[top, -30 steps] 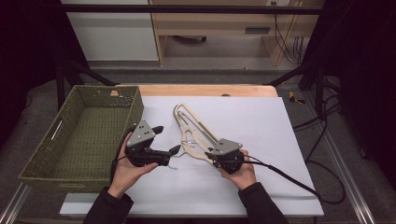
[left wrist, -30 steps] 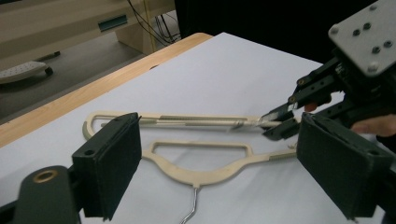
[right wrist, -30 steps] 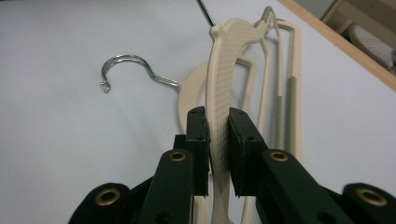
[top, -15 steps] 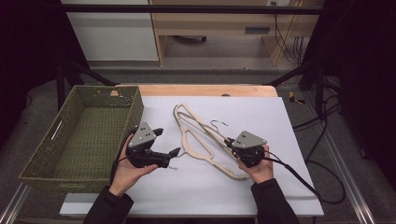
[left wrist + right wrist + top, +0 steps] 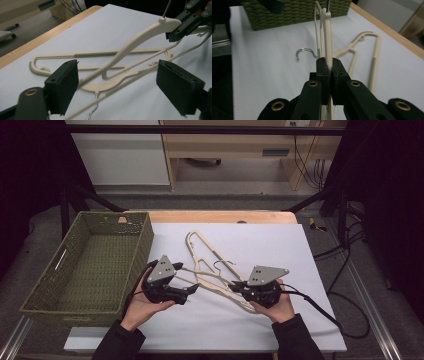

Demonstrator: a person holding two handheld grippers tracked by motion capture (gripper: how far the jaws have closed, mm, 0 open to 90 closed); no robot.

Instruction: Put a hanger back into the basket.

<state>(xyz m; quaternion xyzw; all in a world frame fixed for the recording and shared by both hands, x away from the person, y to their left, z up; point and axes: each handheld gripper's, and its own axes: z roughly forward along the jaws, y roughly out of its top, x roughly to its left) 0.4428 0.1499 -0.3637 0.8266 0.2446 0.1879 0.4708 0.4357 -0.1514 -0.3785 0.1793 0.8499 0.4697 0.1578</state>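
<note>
Hanger [image 5: 327,37] clamped in right gripper [image 5: 329,72], its hook cut off.

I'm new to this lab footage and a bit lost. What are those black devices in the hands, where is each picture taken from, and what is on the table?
A person holds a hand-worked clamp in each hand. One picture looks down from above the table; the other two come from small cameras riding on each tool. On the white table cover lie cream hangers beside a green woven basket. The right tool is shut on the lifted hanger, raising one end. The left tool stands open, its jaws either side of that hanger without pressing it. A second hanger lies flat beneath.
</note>
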